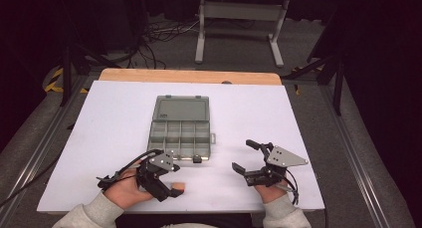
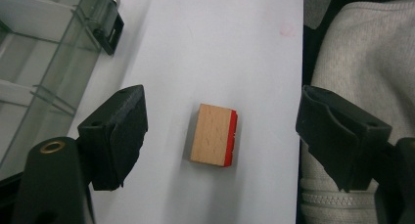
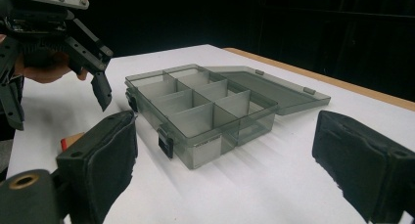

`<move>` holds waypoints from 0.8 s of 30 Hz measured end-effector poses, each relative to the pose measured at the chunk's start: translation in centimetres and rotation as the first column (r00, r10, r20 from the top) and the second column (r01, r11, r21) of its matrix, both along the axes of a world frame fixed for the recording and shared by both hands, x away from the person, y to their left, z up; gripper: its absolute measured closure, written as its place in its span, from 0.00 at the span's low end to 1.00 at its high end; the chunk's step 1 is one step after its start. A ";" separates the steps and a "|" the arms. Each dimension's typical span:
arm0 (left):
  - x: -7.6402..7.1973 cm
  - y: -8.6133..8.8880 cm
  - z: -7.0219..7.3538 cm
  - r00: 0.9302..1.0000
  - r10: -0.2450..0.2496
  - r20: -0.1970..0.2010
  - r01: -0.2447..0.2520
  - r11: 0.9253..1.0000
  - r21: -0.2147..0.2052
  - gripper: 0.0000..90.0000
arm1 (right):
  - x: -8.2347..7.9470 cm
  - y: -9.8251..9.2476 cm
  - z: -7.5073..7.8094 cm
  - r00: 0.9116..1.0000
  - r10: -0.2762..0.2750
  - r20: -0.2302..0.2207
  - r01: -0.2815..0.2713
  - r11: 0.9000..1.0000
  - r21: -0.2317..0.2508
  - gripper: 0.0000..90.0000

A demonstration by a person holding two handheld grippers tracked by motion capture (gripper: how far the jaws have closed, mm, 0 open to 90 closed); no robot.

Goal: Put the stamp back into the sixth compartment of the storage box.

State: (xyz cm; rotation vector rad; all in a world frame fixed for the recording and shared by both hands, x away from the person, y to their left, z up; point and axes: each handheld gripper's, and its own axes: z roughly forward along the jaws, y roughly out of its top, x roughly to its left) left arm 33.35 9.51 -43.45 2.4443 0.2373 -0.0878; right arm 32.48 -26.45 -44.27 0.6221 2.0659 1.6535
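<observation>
High view: compartment box (image 1: 181, 133), lid open, lay mid-table; wooden block (image 1: 177, 188) sat near its front edge, left gripper (image 1: 166, 185) over it, right gripper (image 1: 245, 158) to the box's right, jaws wide and empty. Left gripper view: block (image 2: 214, 134) between wide-parted jaws, untouched, long axis along the box's front wall, red strip on the side away from the box; probably light, rigid, best pinched across its short sides. Right gripper view: box (image 3: 205, 109) ahead between spread jaws.
</observation>
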 end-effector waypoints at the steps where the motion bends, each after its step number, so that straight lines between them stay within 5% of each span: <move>1: 0.0 0.0 0.0 1.000 -0.003 -0.006 0.003 1.000 0.003 0.23 | 0.0 0.0 0.0 1.000 0.001 -0.001 -0.001 1.000 0.000 0.12; 11: 0.1 -0.5 -0.6 0.998 -0.022 -0.054 0.024 0.999 0.032 0.27 | 0.0 0.0 0.0 1.000 0.009 -0.002 -0.009 1.000 0.002 0.13; 24: -0.1 -0.9 -1.1 1.000 -0.024 -0.019 0.025 0.994 0.104 0.35 | 0.0 0.1 0.0 1.000 0.007 -0.002 -0.007 1.000 -0.001 0.13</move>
